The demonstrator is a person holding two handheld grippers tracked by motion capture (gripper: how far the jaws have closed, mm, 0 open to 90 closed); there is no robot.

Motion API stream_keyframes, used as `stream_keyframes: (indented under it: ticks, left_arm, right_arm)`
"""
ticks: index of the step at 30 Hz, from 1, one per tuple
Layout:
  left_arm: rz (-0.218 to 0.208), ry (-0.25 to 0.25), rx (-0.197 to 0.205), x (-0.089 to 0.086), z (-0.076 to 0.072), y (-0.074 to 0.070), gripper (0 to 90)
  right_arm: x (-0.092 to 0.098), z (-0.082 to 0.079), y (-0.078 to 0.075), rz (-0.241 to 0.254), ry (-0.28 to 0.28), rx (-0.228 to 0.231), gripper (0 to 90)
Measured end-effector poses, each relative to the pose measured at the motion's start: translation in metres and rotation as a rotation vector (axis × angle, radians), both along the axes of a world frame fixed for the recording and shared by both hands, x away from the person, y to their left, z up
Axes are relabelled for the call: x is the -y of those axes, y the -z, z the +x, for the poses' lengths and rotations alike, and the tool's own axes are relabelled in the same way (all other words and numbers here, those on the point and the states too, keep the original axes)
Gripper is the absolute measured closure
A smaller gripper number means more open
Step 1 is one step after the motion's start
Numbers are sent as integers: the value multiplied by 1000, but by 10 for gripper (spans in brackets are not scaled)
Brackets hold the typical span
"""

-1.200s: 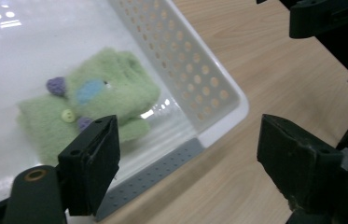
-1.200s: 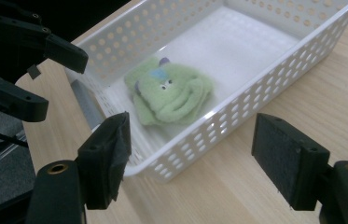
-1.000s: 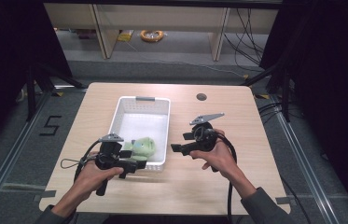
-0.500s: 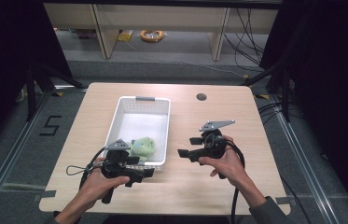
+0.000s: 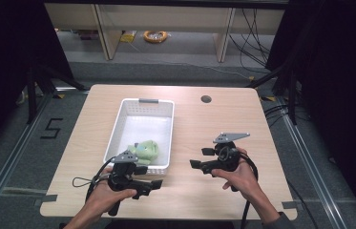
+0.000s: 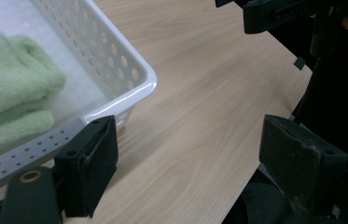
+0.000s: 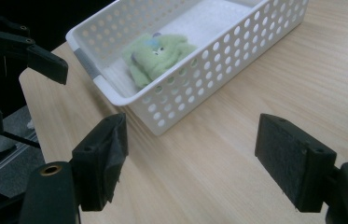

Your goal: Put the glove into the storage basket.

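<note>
Black jaws stand wide apart on both tools, with nothing between them. Nearest the table's front edge, the left gripper [image 5: 154,184] lies low over the wood just in front of the basket's near wall; a second ago it was right at that wall, close to the toy, and half a second ago it was already drawing toward the person, so it has let go and backed off. From its own view the pads [image 6: 90,163] frame bare table [image 6: 199,116] and the basket's rounded corner, the toy off to one side inside. The right gripper [image 5: 195,164] sits a little farther in, to the right of the basket and apart from it, also lower and nearer the person than it was a second ago; its pads [image 7: 104,158] open onto plain wood with the basket beyond. Farther on, the white perforated basket [image 5: 118,129] stands near the middle of the table, and the green plush toy [image 5: 143,150] lies at its near end, resting on the floor of the basket, touching no gripper. It lies much where it did a second ago. I judge the drop into the basket as done: the toy is inside, both tools are empty and retreating, and what remains looks like no more than clearing the hands away. The far end of the basket holds nothing I can make out.
</note>
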State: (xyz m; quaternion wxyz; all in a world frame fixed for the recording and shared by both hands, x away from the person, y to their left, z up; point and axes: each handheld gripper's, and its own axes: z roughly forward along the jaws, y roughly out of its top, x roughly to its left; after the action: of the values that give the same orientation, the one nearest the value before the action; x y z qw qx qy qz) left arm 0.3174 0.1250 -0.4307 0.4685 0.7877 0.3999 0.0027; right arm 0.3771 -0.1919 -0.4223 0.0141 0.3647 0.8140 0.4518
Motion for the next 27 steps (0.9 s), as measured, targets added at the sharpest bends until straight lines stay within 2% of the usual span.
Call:
stream_keyframes:
  ticks: [1, 2, 3, 4, 5, 6, 7, 10, 11, 12, 14, 15, 16, 19, 22, 23, 24, 25, 26, 27]
  left_arm:
    - [7, 7, -2, -1, 0, 1, 193]
    - [7, 13, -4, -1, 0, 2, 193]
    - [6, 0, 4, 0, 0, 3, 193]
    - [15, -2, 5, -1, 0, 4, 193]
    - [15, 3, 4, -2, 0, 5, 193]
    - [10, -14, 10, -1, 0, 6, 194]
    - [15, 0, 6, -3, 0, 7, 194]
    - [15, -2, 5, -2, -1, 11, 193]
    - [18, 3, 2, -2, -1, 12, 194]
    - [24, -4, 4, -1, -2, 14, 193]
    - [25, 2, 4, -1, -3, 17, 193]
    - [25, -2, 0, 0, -4, 19, 193]
    - [26, 1, 3, 0, -4, 21, 193]
    - [21, 11, 1, 1, -6, 24, 193]
    - [10, 12, 0, 1, -9, 27, 191]
    - [2, 15, 2, 1, -9, 28, 190]
    - [4, 9, 5, 1, -11, 29, 189]
    - [2, 10, -1, 1, -11, 29, 189]
    - [0, 19, 7, 1, -12, 30, 188]
    - [4, 20, 9, 1, -13, 31, 187]
  right_arm:
    - [0, -3, 0, 11, 12, -26, 268]
    - [3, -2, 1, 3, -5, -6, 267]
    - [3, -5, 1, 4, 14, -23, 265]
    - [5, -4, 3, 5, -2, 4, 265]
    - [5, -7, 3, 11, 10, -18, 263]
    - [6, -10, 3, 14, 15, -31, 260]
    - [7, -11, 3, 10, 12, -23, 257]
    - [10, -13, 7, 10, 0, 10, 245]
    - [10, -15, 7, 13, 7, -4, 237]
    - [11, -15, 8, -3, -2, 23, 217]
    - [11, -18, 10, 18, -9, 9, 205]
    - [13, -18, 10, 11, -19, 40, 203]
    - [13, -21, 11, 17, 3, 19, 199]
    - [15, -24, 14, 29, -10, 32, 189]
    - [16, -27, 16, 31, 1, 19, 189]
    - [17, -26, 18, 33, -22, 37, 189]
    - [18, -28, 18, 22, -12, 35, 190]
    - [18, -30, 19, 36, -3, 15, 190]
    - [19, -32, 19, 22, 3, 18, 190]
    - [19, -32, 20, 34, -9, 15, 190]
